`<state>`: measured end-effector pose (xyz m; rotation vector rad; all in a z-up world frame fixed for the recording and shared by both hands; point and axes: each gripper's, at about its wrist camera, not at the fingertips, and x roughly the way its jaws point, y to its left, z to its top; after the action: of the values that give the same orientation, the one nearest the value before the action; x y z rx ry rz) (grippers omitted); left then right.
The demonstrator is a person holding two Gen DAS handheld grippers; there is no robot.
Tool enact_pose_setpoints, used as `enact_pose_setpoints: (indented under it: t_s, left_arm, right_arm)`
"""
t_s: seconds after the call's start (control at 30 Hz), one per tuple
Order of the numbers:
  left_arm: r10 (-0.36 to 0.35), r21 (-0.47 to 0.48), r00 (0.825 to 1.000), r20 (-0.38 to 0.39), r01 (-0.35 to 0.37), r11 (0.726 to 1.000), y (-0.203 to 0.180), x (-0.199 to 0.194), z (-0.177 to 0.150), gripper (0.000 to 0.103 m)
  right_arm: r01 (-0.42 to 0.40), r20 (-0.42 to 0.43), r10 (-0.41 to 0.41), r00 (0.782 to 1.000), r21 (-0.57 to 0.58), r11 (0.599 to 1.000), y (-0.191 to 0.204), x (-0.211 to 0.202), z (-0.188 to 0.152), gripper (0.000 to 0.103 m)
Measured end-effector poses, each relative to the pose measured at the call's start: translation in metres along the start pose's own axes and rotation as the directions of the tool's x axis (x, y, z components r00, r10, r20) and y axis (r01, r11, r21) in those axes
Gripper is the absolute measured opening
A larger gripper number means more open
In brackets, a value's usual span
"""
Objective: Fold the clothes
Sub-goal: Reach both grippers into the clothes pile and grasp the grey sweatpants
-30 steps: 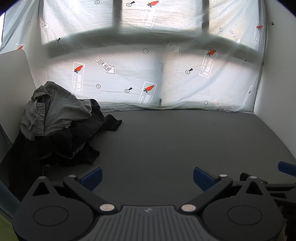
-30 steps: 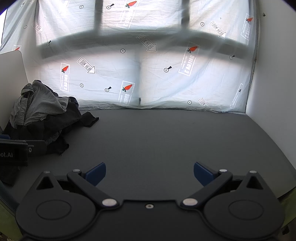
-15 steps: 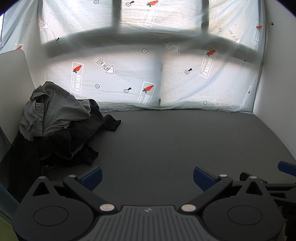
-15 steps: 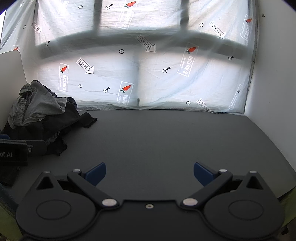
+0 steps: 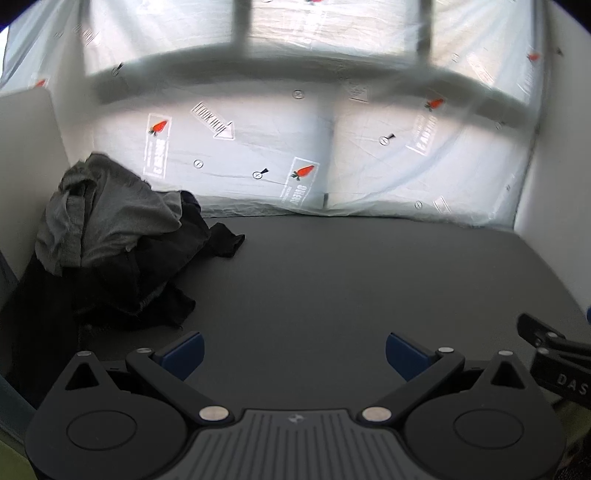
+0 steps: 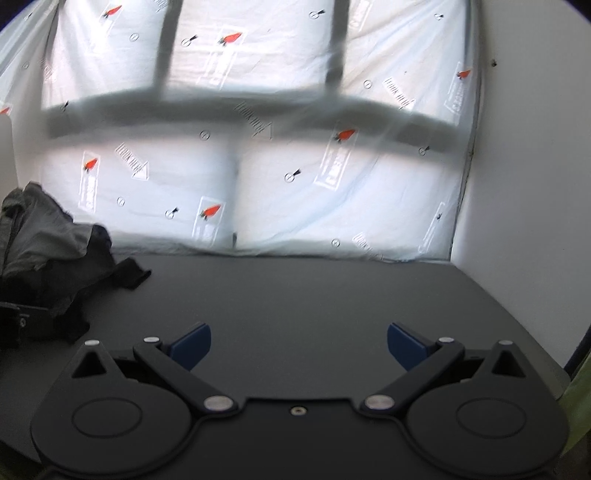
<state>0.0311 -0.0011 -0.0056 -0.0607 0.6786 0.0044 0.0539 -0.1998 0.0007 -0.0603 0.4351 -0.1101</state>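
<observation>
The right gripper is now tilting upward; both it and the left gripper are hovering spread apart, empty, while clothes are lying heaped at the table's back-left corner.

Dark grey table across the foreground. Behind, translucent plastic sheet printed with carrots and arrows, window frame shadowed through it. White wall right, white panel left.
</observation>
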Motion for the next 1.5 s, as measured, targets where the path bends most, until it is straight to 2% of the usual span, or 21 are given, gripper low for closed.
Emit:
enact_pose_setpoints:
  t_s: [0.13, 0.27, 0.4, 0.57, 0.63, 0.7, 0.9, 1.07, 1.1, 1.17, 1.2, 1.27, 1.33, 1.4, 1.5]
  left_arm:
    - [-0.031, -0.061, 0.999, -0.018, 0.030, 0.998, 0.001, 0.021, 0.010, 0.103]
    - [-0.013, -0.096, 0.999, -0.044, 0.009, 0.995, 0.000, 0.045, 0.025, 0.103]
    - [-0.003, -0.178, 0.997, -0.076, -0.010, 0.984, 0.010, 0.064, 0.049, 0.103]
    - [0.107, -0.185, 0.990, -0.091, -0.122, 0.975, 0.025, 0.086, 0.078, 0.103]
    - [0.136, -0.194, 0.986, -0.099, -0.153, 0.969, 0.036, 0.092, 0.085, 0.103]
    - [0.143, -0.249, 0.983, -0.119, -0.169, 0.954, 0.057, 0.098, 0.089, 0.103]
    - [0.140, -0.412, 0.974, -0.177, -0.203, 0.888, 0.133, 0.127, 0.094, 0.102]
    - [0.109, -0.539, 0.983, -0.147, -0.172, 0.825, 0.214, 0.156, 0.110, 0.095]
    - [0.130, -0.547, 0.982, -0.135, -0.183, 0.817, 0.228, 0.162, 0.114, 0.093]
    - [0.197, -0.546, 0.973, -0.119, -0.230, 0.806, 0.255, 0.173, 0.126, 0.088]
    - [0.228, -0.544, 0.967, -0.117, -0.254, 0.800, 0.268, 0.178, 0.131, 0.082]
    - [0.277, -0.537, 0.955, -0.103, -0.288, 0.793, 0.291, 0.188, 0.143, 0.077]
    - [0.319, -0.528, 0.943, -0.092, -0.318, 0.787, 0.314, 0.199, 0.152, 0.069]
    - [0.367, -0.522, 0.925, -0.104, -0.364, 0.772, 0.333, 0.212, 0.160, 0.054]
    - [0.405, -0.516, 0.908, -0.102, -0.397, 0.759, 0.353, 0.222, 0.166, 0.051]
  right_arm:
    - [-0.016, 0.024, 0.015, 1.000, 0.029, 0.999, -0.016, 0.021, 0.009, 0.103]
    - [-0.071, -0.007, 0.072, 0.997, 0.027, 0.997, -0.027, 0.054, 0.019, 0.103]
    - [-0.119, -0.084, 0.119, 0.989, 0.005, 0.993, -0.032, 0.102, 0.035, 0.103]
    - [-0.209, -0.121, 0.210, 0.970, 0.022, 0.978, -0.021, 0.157, 0.051, 0.098]
    - [-0.255, -0.154, 0.254, 0.955, 0.012, 0.967, -0.007, 0.179, 0.056, 0.093]
    - [-0.299, -0.182, 0.297, 0.937, 0.016, 0.954, 0.009, 0.200, 0.063, 0.088]
    - [-0.419, -0.236, 0.425, 0.874, 0.080, 0.905, 0.068, 0.252, 0.082, 0.086]
    - [-0.513, -0.256, 0.534, 0.806, 0.149, 0.845, 0.131, 0.291, 0.098, 0.077]
    - [-0.531, -0.262, 0.552, 0.792, 0.150, 0.834, 0.147, 0.300, 0.101, 0.074]
    - [-0.565, -0.285, 0.587, 0.758, 0.161, 0.809, 0.181, 0.320, 0.107, 0.060]
    - [-0.583, -0.302, 0.607, 0.735, 0.176, 0.793, 0.198, 0.330, 0.111, 0.058]
    - [-0.626, -0.325, 0.656, 0.681, 0.206, 0.752, 0.231, 0.349, 0.117, 0.044]
    - [-0.667, -0.337, 0.695, 0.635, 0.215, 0.713, 0.265, 0.367, 0.124, 0.039]
    - [-0.693, -0.345, 0.715, 0.608, 0.209, 0.690, 0.296, 0.382, 0.129, 0.038]
    - [-0.699, -0.351, 0.744, 0.568, 0.271, 0.661, 0.328, 0.408, 0.133, 0.039]
